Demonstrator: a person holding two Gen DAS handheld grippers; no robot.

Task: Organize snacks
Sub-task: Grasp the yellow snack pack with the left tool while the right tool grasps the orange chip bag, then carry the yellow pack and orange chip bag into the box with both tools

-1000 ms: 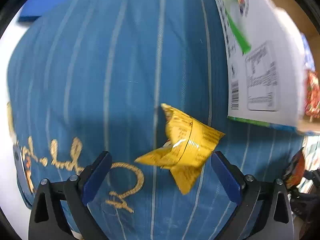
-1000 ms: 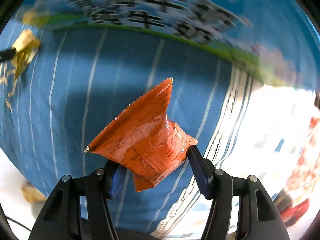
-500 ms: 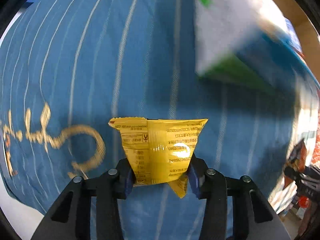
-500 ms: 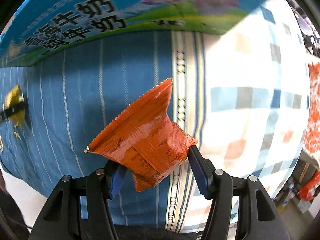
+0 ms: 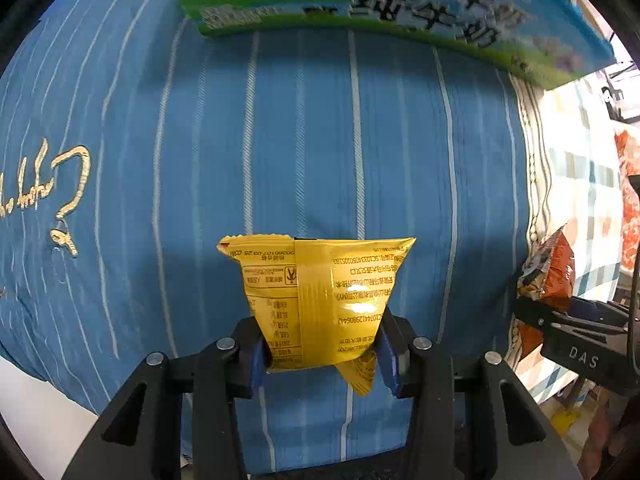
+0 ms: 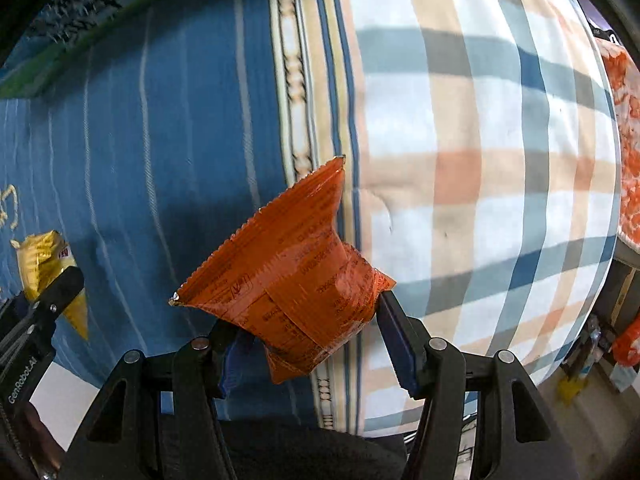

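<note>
A yellow snack packet (image 5: pixel 320 300) stands pinched between the blue pads of my left gripper (image 5: pixel 322 354), which is shut on its lower half above the blue striped cloth (image 5: pixel 320 140). My right gripper (image 6: pixel 310 346) is shut on a crumpled orange snack packet (image 6: pixel 288 280), held over the seam between blue and checked cloth. The right gripper with its orange packet (image 5: pixel 550 270) shows at the right edge of the left wrist view. The left gripper's yellow packet (image 6: pixel 46 264) shows at the left edge of the right wrist view.
A blue and green milk carton box (image 5: pixel 400 4) lies on the cloth at the far side. The checked cloth (image 6: pixel 480 140) covers the right part of the surface. An orange patterned bag (image 6: pixel 628 140) sits at the far right. Floor clutter shows at lower right.
My left gripper went from open around the yellow packet to shut on it, then swung right, bringing the box front into view. My right gripper carried the orange packet right over the checked cloth.
</note>
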